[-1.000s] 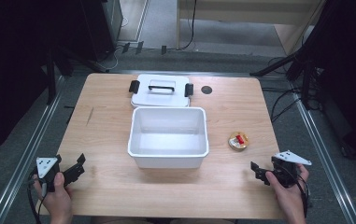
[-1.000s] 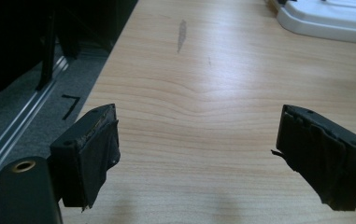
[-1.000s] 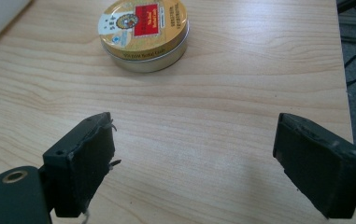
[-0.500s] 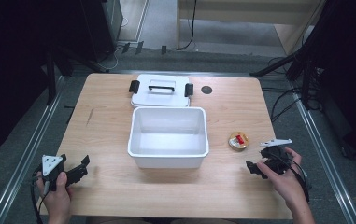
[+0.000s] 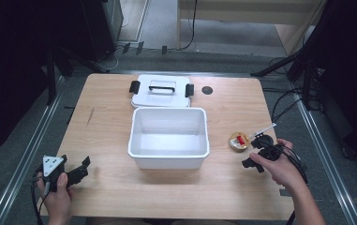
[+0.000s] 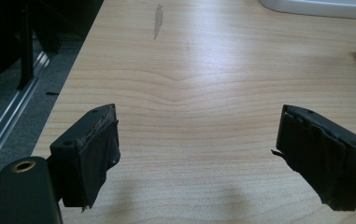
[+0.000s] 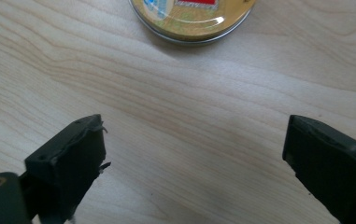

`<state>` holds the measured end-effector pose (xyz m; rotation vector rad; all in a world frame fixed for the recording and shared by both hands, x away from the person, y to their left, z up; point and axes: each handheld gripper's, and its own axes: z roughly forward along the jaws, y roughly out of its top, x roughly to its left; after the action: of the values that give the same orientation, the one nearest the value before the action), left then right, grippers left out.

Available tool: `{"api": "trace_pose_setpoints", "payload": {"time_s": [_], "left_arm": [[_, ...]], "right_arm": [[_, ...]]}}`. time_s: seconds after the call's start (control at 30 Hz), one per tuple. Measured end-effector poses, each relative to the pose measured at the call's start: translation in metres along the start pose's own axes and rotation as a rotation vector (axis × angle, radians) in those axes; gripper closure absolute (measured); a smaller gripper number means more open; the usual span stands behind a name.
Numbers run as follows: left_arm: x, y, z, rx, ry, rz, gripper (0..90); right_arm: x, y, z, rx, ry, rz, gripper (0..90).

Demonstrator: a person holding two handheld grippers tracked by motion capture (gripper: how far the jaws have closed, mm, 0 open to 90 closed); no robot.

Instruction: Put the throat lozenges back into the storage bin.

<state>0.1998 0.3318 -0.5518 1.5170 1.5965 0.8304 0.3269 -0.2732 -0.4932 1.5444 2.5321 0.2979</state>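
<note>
A small round tin [image 5: 238,141] with a gold and red top lies on the wooden table [image 5: 110,126], right of a white bin [image 5: 168,157]. My right gripper [image 5: 255,151] hovers just right of the tin and is open. In the right gripper view the tin [image 7: 192,18] lies ahead of the right gripper [image 7: 194,140]. Its jaws have just been opening, with only bare wood between them. My left gripper [image 5: 83,168] rests near the front left corner, also open. In the left gripper view, the left gripper [image 6: 196,135] has nothing between its jaws.
A white lid [image 5: 161,91] with a black handle and side clips lies flat behind the bin. A small dark round spot [image 5: 207,90] marks the table to the lid's right. Metal rails [image 5: 31,150] run along both table sides.
My right gripper has moved in from the table's right edge toward the tin, and its jaws have spread wider. The left gripper has stayed where it was.
</note>
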Motion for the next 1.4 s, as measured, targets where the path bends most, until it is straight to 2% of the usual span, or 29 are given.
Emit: {"api": "trace_pose_setpoints", "payload": {"time_s": [0.07,0.17,0.37,0.43,0.7,0.93,1.17,1.33,1.4], "left_arm": [[0.000,0.000,0.000,0.001,-0.001,-0.002,13.8],[0.001,0.000,0.000,0.005,-0.004,-0.002,13.7],[0.000,0.000,0.000,0.010,-0.002,0.003,13.8],[0.000,0.000,0.001,0.011,-0.001,0.003,13.8],[0.000,0.001,0.001,0.016,-0.010,0.009,13.8],[0.000,0.001,0.001,0.020,-0.015,0.012,13.8],[0.000,0.001,0.002,0.022,-0.017,0.013,13.8],[0.000,0.001,0.002,0.027,-0.019,0.014,13.8],[0.000,0.001,0.002,0.028,-0.021,0.012,13.8]], "right_arm": [[0.002,0.005,0.002,0.040,0.008,-0.009,0.2],[0.005,0.014,0.006,0.088,0.007,-0.009,0.0],[0.006,0.029,0.010,0.122,0.000,0.013,0.0],[0.005,0.041,0.012,0.141,0.000,0.051,0.0],[0.006,0.066,0.015,0.153,0.011,0.088,0.0],[0.006,0.081,0.023,0.173,-0.020,0.113,1.2],[0.007,0.093,0.031,0.173,-0.048,0.158,12.0],[0.005,0.097,0.035,0.170,-0.053,0.188,14.2],[0.006,0.098,0.035,0.171,-0.050,0.172,19.6]]}}
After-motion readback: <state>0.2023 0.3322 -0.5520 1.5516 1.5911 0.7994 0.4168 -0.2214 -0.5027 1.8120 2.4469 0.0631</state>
